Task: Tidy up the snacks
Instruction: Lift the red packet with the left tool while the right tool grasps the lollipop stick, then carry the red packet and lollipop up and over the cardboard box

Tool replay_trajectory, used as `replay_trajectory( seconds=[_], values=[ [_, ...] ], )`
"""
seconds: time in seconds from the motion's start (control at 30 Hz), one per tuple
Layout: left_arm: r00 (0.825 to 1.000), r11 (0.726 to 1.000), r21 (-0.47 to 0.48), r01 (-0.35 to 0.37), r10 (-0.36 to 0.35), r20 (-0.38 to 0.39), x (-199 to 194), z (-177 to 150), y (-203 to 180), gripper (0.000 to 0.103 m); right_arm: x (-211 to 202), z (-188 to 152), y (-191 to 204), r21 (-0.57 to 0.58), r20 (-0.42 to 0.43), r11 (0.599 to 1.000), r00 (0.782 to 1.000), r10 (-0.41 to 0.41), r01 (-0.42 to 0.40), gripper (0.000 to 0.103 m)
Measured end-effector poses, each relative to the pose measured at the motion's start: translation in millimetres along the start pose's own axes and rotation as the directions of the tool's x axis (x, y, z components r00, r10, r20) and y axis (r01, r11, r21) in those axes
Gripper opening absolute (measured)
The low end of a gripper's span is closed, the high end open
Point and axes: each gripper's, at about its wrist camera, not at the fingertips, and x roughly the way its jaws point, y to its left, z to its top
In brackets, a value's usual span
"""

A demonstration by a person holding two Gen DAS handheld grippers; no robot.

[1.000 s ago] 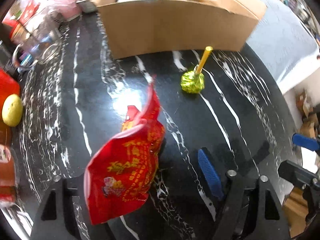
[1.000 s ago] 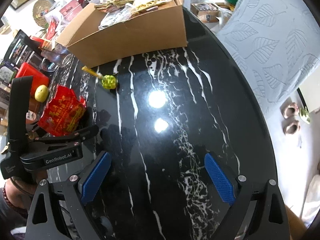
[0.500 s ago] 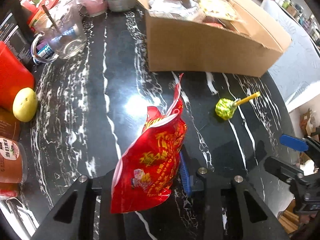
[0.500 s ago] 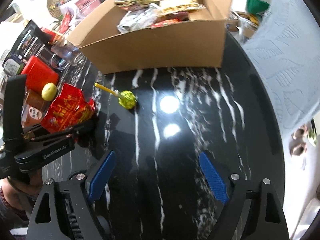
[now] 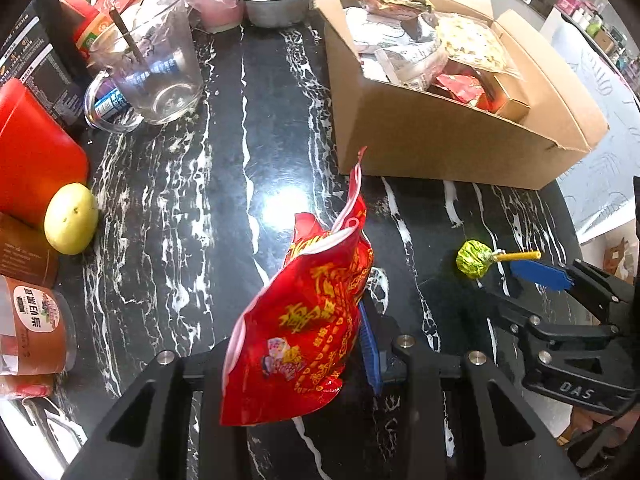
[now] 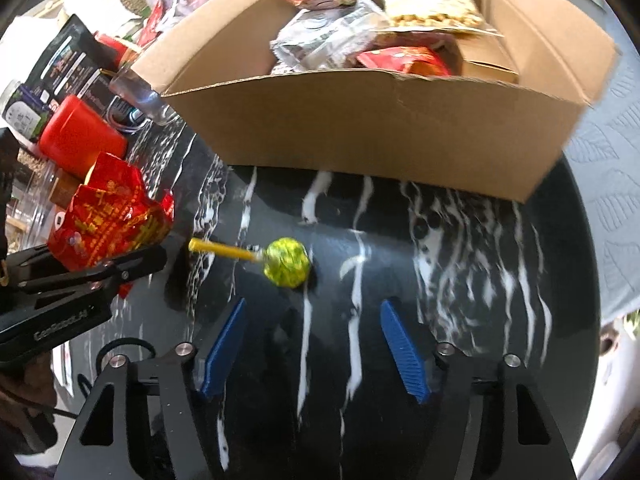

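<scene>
My left gripper [image 5: 340,344] is shut on a red snack bag [image 5: 308,320] and holds it just above the black marble table [image 5: 224,184]; the same bag [image 6: 108,216] shows at the left of the right wrist view. A lollipop in green-yellow foil [image 6: 288,262] with a yellow stick lies on the table short of the cardboard box [image 6: 380,120], which holds several snack packets. My right gripper [image 6: 312,320] hovers just short of the lollipop, its jaws closing with nothing between them. The lollipop [image 5: 474,264] and a blue right fingertip [image 5: 536,274] also appear in the left wrist view.
A glass mug [image 5: 152,72], a red container [image 5: 36,156], a yellow-green fruit [image 5: 70,224], a brown tub [image 5: 36,328] and a metal bowl [image 5: 278,4] crowd the table's left and far side. A pale leaf-patterned cushion [image 6: 612,168] lies beyond the right edge.
The left jaws closed on the red bag and lifted it toward the box. The right gripper moved up to the lollipop and its jaws narrowed.
</scene>
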Motion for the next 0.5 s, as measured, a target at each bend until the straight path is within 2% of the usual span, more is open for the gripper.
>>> replay_trajectory(
  seconds=[0.1,0.17,0.3,0.5],
  values=[
    [1.000,1.000,-0.001,-0.002,0.002,-0.010,8,10,5,0.033,5,7,5,-0.036,0.011,0.999,1.000,-0.004,0.005,0.058],
    [1.000,1.000,0.003,-0.001,0.001,-0.012,11,17,7,0.033,7,11,7,-0.052,0.017,0.999,1.000,0.011,-0.010,0.042],
    [1.000,1.000,-0.005,0.007,-0.007,-0.011,15,26,10,0.033,11,17,9,-0.065,0.020,0.997,0.999,0.032,-0.030,0.026],
    [1.000,1.000,-0.018,0.011,-0.011,0.001,10,26,16,0.033,14,24,17,-0.073,0.033,0.997,0.999,0.024,-0.022,0.025]
  ],
)
